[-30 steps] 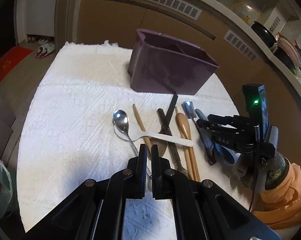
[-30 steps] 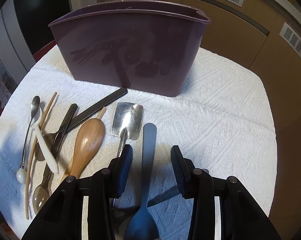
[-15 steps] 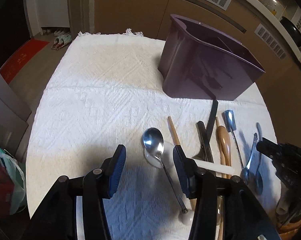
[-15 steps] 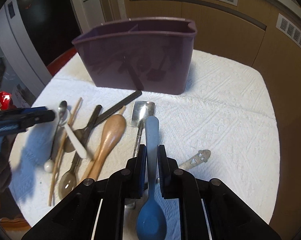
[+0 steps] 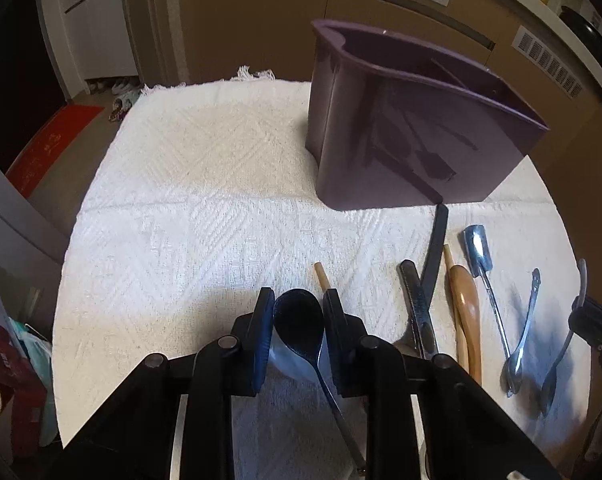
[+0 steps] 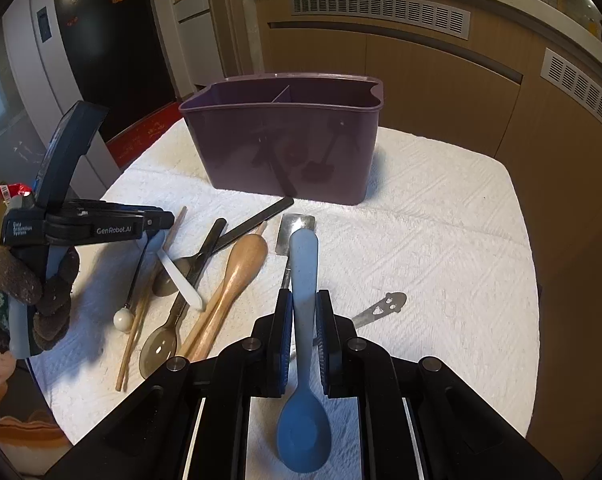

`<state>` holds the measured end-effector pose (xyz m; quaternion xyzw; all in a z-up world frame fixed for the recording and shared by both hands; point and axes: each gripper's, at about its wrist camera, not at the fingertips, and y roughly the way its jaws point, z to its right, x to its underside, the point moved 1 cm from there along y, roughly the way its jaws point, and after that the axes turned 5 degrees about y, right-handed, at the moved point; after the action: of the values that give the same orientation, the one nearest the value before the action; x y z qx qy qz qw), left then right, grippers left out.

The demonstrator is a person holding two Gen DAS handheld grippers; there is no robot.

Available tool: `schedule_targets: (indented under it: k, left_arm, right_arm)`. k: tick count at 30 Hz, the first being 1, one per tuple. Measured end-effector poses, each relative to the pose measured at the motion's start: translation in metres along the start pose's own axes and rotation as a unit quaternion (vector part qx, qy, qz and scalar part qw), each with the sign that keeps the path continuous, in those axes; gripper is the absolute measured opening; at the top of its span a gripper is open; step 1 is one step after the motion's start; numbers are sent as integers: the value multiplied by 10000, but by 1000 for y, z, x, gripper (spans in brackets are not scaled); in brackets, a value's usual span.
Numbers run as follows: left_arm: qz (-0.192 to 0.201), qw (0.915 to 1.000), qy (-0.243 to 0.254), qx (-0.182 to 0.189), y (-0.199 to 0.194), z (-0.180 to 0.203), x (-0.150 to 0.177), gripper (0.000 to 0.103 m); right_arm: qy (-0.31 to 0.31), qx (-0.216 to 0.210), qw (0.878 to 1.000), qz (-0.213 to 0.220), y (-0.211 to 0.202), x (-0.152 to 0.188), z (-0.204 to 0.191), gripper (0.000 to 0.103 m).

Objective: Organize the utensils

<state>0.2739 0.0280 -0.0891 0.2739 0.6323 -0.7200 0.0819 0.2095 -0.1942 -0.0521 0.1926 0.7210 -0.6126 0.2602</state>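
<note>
A purple divided caddy (image 5: 401, 140) (image 6: 285, 152) stands at the back of the white cloth (image 5: 201, 200). My left gripper (image 5: 299, 320) is low over the cloth. Its jaws are closing, and the pads touch both sides of the bowl of a metal spoon (image 5: 301, 316). That spoon lies across a white ceramic spoon (image 6: 181, 280). In the right wrist view the left gripper (image 6: 167, 220) comes in from the left, held by a gloved hand (image 6: 41, 292). My right gripper (image 6: 304, 320) is shut on the handle of a blue-grey spoon (image 6: 303, 436), held above the cloth with its bowl towards the camera.
Between the grippers lie a wooden spoon (image 6: 241, 272), a shovel-shaped metal spoon (image 6: 297, 228), a black flat stick (image 6: 257, 220), chopsticks (image 6: 141, 320), a brownish spoon (image 6: 159, 350) and a smiley-handled spoon (image 6: 381, 308). Wooden cabinets (image 6: 421, 80) stand behind the table.
The left gripper opened, moved left and came down around the metal spoon's bowl, then narrowed onto it. The right gripper shut on the blue-grey spoon's handle and lifted it off the cloth.
</note>
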Motion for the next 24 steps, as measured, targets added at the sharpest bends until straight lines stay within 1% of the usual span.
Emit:
schedule_targets:
  k: [5,9,12,17,20,21,22,23,24]
  left_arm:
    - [754,9970,147,119,-59,13,10,22]
    - [1335,9903,343,174,-112,28,13,21]
    - [1709,9838,508,204,-143,39,12,21]
    - [2221,9724,688,193,-177,52,-2,21]
    - [2470,9660,744,157,-193,54,-19,20]
    - [2539,9640,777,159,-199,55,-27,19]
    - [2623,9614,817,133,-204,56,-35,12]
    - [2696,9593,840,85,-208,57,-42,8]
    - [2790,9563,875,37,-213,59,-50,8]
  right_arm:
    - [-20,-13,9999,142,-12,1,-2,12]
    - [-84,-12,9993,367,-31,-1,-7,12]
    - [-138,-18,9983,569,-47,-4,-12,12]
    - [-221,-1,9948,992,-75,-23,-17,12]
    - [-284,62,9918,1246,-92,-41,-17,12]
    - [-299,79,9905,1337,-98,-49,-17,12]
    - [-316,89,9893,1418,-102,-55,-17,12]
    - [-340,112,9877,1522,-108,-65,-18,12]
    - [-359,133,9860,1624,-113,-74,-18,12]
